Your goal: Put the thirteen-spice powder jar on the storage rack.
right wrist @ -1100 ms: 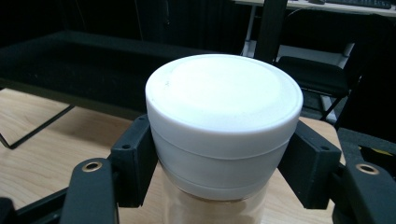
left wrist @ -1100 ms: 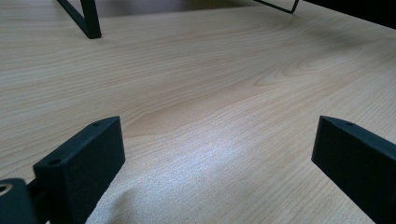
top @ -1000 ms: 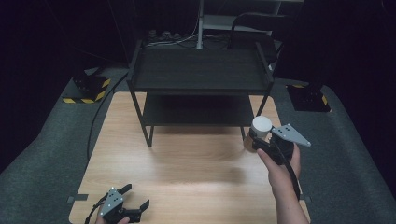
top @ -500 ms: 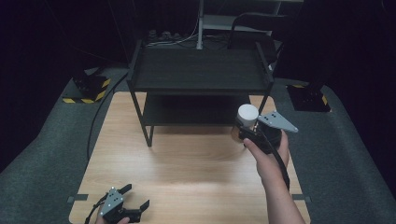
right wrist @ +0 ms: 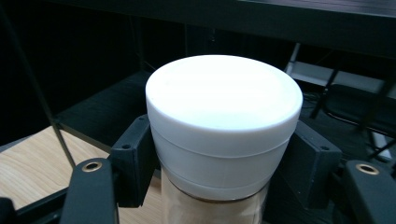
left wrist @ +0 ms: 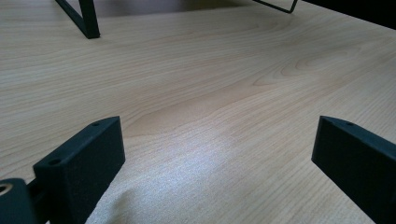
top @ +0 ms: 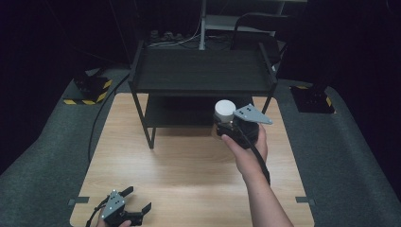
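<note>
Right gripper [top: 226, 126]: jaws clamped either side of white-lidded jar [right wrist: 223, 130], lid above them. Left gripper [top: 126, 208]: jaws spread wide, bare counter [left wrist: 210, 93] between them.

Right gripper [top: 226, 124] carried jar [top: 224, 111] left, toward shelf [top: 203, 71].

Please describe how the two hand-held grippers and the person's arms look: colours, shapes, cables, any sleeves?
Both are black. The right hand-held gripper carries a grey three-cornered plate and trails a black cable along a bare forearm, with no sleeve in sight. The left hand-held gripper carries a similar grey plate dotted with small holes. Their jaws are flat black blocks with screw holes.
</note>
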Demonstrator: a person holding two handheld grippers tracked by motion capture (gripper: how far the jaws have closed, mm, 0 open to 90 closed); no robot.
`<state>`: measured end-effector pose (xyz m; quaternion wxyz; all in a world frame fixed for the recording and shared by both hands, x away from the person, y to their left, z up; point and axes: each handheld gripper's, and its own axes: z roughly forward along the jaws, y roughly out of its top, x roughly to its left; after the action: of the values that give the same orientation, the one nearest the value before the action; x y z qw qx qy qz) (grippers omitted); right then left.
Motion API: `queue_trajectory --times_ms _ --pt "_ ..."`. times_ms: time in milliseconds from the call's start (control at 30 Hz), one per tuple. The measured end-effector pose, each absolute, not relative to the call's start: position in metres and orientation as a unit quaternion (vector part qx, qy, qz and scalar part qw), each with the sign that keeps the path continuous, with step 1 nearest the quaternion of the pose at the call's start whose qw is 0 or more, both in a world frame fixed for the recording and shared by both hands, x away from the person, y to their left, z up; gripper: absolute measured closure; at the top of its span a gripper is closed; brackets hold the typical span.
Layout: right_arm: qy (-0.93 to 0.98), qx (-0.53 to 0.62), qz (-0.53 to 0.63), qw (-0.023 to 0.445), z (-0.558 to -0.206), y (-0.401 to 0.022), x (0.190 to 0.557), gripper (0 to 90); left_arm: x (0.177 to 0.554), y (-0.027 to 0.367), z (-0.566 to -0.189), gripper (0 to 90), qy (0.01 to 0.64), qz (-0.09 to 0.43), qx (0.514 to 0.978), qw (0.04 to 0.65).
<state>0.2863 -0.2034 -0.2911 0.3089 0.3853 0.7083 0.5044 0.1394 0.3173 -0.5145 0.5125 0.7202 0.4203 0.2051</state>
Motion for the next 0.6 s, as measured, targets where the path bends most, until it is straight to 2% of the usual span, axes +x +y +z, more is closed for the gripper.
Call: queue_trajectory --times_ms 267,600 --pt "0.715 0.378 0.507 0.299 -0.29 -0.174 0.303 34.6 0.139 0.317 -0.515 2.8 0.419 0.206 0.719 0.514" --pt "0.72 0.381 0.497 0.301 -0.289 -0.157 0.32 34.6 0.138 0.317 -0.516 2.8 0.419 0.208 0.718 0.516"
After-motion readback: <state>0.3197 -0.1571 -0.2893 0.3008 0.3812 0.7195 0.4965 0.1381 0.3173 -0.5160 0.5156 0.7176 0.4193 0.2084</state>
